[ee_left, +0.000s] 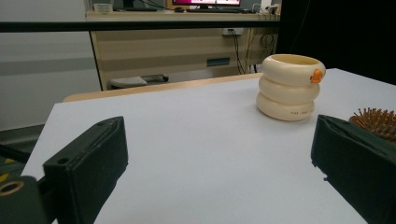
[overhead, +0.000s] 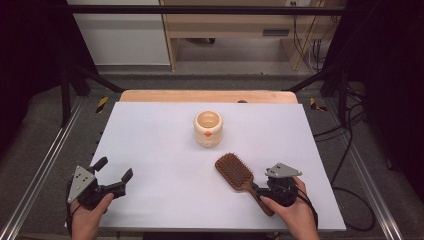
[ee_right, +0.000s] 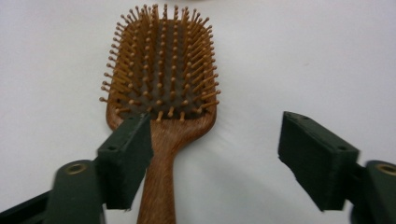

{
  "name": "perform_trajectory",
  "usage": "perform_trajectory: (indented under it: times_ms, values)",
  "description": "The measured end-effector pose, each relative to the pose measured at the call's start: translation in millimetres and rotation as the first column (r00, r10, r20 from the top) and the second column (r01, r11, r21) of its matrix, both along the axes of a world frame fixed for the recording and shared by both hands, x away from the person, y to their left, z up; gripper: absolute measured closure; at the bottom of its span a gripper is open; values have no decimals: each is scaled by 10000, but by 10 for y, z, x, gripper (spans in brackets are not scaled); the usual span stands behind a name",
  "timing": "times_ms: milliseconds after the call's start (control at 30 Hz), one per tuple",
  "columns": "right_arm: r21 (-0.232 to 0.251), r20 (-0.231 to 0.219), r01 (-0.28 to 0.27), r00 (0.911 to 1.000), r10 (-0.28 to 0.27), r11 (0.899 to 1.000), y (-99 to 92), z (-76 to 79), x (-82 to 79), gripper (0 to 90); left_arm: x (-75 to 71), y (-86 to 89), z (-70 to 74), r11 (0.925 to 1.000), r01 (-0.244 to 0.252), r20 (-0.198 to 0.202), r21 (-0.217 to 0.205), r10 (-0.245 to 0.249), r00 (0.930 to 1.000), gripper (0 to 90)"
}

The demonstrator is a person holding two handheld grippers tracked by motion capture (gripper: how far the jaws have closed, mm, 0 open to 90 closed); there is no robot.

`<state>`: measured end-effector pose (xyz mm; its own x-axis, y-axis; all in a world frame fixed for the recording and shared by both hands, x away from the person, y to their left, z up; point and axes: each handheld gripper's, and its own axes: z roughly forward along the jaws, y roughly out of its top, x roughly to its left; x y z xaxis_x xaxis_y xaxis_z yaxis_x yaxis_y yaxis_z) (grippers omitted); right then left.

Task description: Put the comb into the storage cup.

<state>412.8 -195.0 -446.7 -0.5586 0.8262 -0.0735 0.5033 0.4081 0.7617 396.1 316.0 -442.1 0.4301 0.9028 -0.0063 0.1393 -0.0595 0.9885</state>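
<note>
Right gripper view, wooden paddle hairbrush (ee_right: 163,88), bristles up

Wooden paddle hairbrush (overhead: 234,171) bristles-up on table (overhead: 160,150)

A: Identify the support surface.
B: A white table top (overhead: 165,150), rectangular, with a strip of bare wood along its far edge.

A: List what rests directly on it.
B: A cream ringed cup (overhead: 208,128) stands upright near the centre. A wooden paddle hairbrush (overhead: 236,173) lies bristles up, nearer the front right, apart from the cup.
</note>
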Motion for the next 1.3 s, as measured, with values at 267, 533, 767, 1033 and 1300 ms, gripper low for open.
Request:
perform_trajectory:
  times_ms: [267,533,767,1033,1300]
  values:
    - [-270,-595,-330,9977,313,9991,110,-14,-44,125,2,-2,-2,10000,16,-28,18,-16,10000,40]
    - [-1034,-1105,-968,9902,853,9899,256,-60,-56,124,5,-5,-4,10000,46,-54,20,-46,10000,39]
    - [-1185,-1527,-1184,9832,997,9859,308,-117,-49,128,8,-11,-7,10000,60,-87,39,-60,9999,38]
    - [-1355,-1981,-1249,9754,966,9829,301,-170,-37,134,14,-13,-10,10000,70,-91,27,-69,9999,38]
    - [-1193,-2030,-1000,9763,743,9878,314,-174,-4,191,15,-18,-10,9999,91,-97,92,-90,9999,38]
